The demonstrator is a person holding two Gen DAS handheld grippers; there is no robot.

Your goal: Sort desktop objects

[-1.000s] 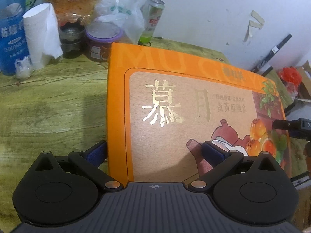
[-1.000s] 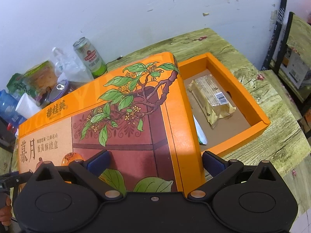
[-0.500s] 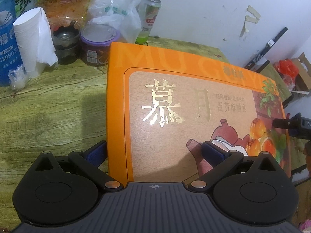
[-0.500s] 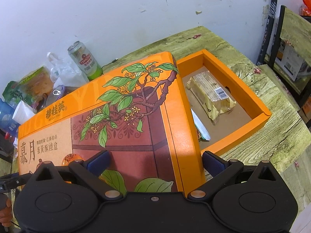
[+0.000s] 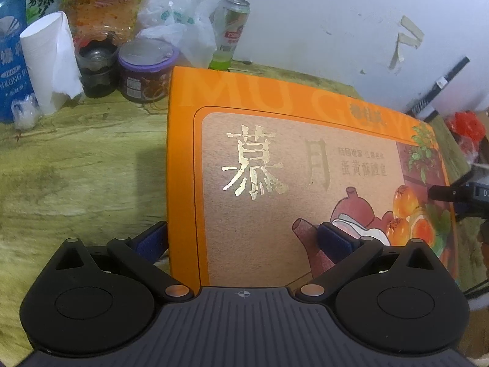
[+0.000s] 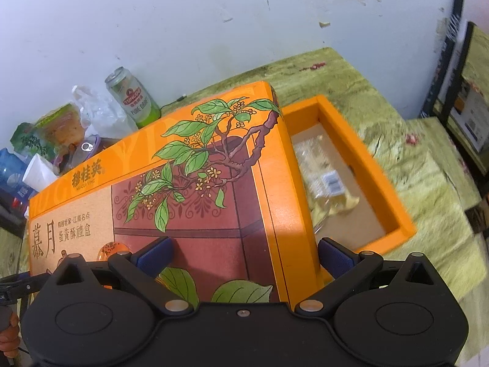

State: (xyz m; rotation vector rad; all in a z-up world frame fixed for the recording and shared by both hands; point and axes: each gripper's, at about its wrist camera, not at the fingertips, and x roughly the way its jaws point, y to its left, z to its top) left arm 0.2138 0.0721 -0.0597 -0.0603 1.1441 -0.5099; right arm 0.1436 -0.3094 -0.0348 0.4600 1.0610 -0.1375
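Note:
An orange gift-box lid (image 5: 275, 183) with gold characters fills both views and hangs tilted over the table. My left gripper (image 5: 243, 241) holds its near left corner, one pad against the side wall and the other on the top face. My right gripper (image 6: 244, 253) holds the near right corner of the lid (image 6: 214, 208) the same way. Under the lid's right end lies the open orange box base (image 6: 379, 177), with a wrapped snack packet (image 6: 327, 177) inside. The rest of the base is hidden by the lid.
On the green wood-grain table (image 5: 76, 168), clutter lines the back wall: a green drink can (image 5: 232, 30), a purple-lidded tub (image 5: 146, 70), a dark jar (image 5: 97, 64), a white paper roll (image 5: 49, 61), a blue pack (image 5: 9, 46) and a plastic bag (image 5: 180, 30). The table ends just right of the base.
The lid has stayed fixed in both grippers while the table and base slid under it. The lid now covers more of the base, hiding the white serrated strip seen earlier.

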